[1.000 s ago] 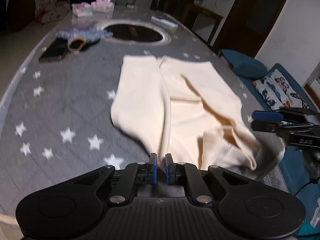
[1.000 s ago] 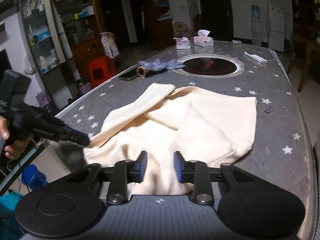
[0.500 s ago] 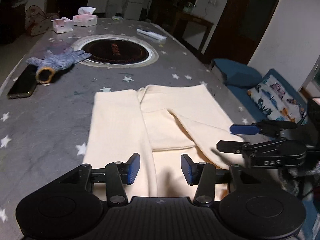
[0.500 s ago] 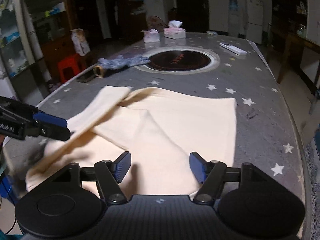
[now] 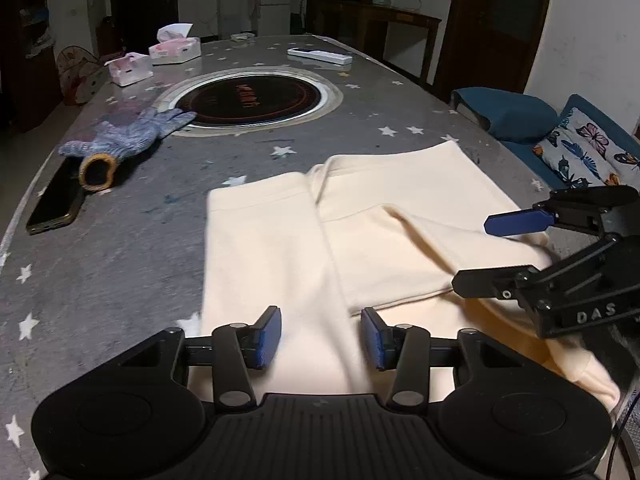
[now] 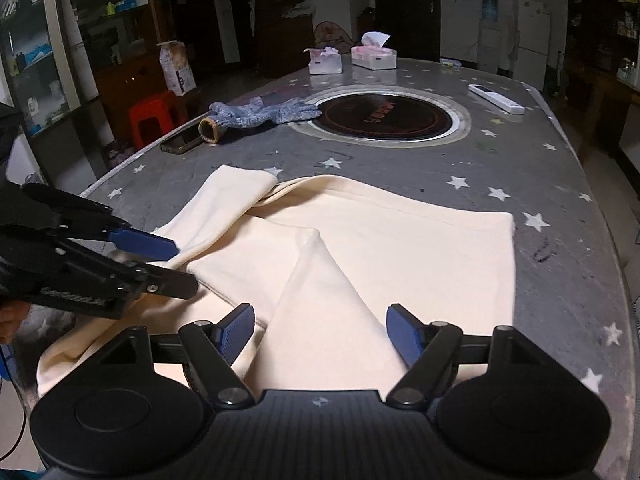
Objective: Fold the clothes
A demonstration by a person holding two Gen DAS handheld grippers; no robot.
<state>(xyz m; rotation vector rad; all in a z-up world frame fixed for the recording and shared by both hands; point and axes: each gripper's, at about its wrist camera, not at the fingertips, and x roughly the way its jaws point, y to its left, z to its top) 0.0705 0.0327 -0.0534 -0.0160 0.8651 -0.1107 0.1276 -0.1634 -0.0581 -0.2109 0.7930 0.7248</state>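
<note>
Both tongs, left (image 5: 320, 338) and right (image 6: 320, 334), are wide open, holding nothing, over the cream cloth (image 5: 280, 248) at the tabletop's (image 5: 120, 264) near edge.

Dim room, fisheye-bent edges, slight blur

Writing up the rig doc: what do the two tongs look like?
Both tongs, left and right, are matte black with a ribbed housing, two round side discs and linkage arms ending in blue ribbed pads. White "DAS" lettering shows on the right one's side.
</note>
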